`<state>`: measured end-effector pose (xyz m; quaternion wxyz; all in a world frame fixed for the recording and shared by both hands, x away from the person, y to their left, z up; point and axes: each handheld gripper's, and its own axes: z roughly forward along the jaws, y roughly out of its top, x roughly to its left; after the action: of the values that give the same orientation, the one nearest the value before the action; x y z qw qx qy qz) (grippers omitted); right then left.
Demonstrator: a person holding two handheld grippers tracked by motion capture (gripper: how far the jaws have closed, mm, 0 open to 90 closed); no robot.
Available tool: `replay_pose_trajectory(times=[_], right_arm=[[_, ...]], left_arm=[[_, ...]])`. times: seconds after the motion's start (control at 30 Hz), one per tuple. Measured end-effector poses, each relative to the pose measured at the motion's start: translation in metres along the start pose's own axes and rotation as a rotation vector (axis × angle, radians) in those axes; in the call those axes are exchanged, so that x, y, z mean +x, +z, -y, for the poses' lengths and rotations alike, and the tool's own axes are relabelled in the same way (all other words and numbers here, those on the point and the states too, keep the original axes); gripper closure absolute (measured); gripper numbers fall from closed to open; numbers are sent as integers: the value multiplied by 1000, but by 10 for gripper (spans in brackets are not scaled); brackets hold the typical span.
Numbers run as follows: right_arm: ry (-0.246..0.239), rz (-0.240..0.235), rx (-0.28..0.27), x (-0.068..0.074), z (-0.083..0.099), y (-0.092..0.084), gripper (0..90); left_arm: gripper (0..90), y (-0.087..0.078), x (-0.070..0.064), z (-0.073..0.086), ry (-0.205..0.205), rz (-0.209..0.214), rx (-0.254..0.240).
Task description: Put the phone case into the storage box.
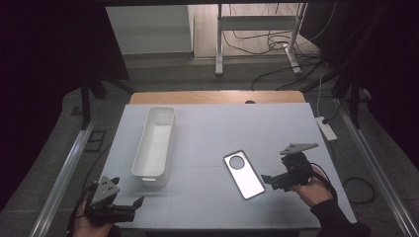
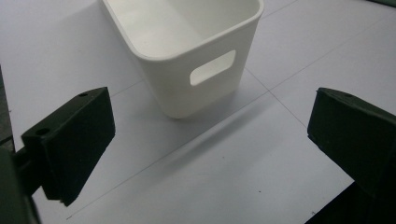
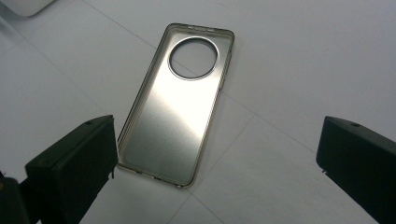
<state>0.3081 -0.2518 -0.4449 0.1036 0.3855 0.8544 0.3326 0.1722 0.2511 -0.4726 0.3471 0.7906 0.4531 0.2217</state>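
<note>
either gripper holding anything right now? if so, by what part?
Nothing is held. The left gripper is open, short of the white bin. The right gripper is open, near the phone case lying flat on the table, not touching it.

Looks like a lab recording setup: black curtains (image 1: 44,74) hang around the covered table (image 1: 276,128), loose cables (image 1: 276,44) sprawl behind it, and a power strip (image 1: 326,128) sits just beside it.

White power strip (image 1: 326,128) lay on grey floor right of pale table (image 1: 276,123); metal-legged stand (image 1: 257,29) and tangled cables (image 1: 267,42) stood beyond table.
</note>
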Motion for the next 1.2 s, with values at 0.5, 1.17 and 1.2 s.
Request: replay_pose_trajectory(times=[0.5, 1.17, 1.2], right_arm=[[-10, 4, 38, 3, -13, 16, 0], [-29, 30, 94, 3, -28, 38, 0], [-33, 35, 94, 3, -30, 41, 0]], left_arm=[[18, 0, 0, 0, 2, 0, -1], [18, 0, 0, 0, 2, 1, -3], [18, 0, 0, 0, 2, 1, -2]])
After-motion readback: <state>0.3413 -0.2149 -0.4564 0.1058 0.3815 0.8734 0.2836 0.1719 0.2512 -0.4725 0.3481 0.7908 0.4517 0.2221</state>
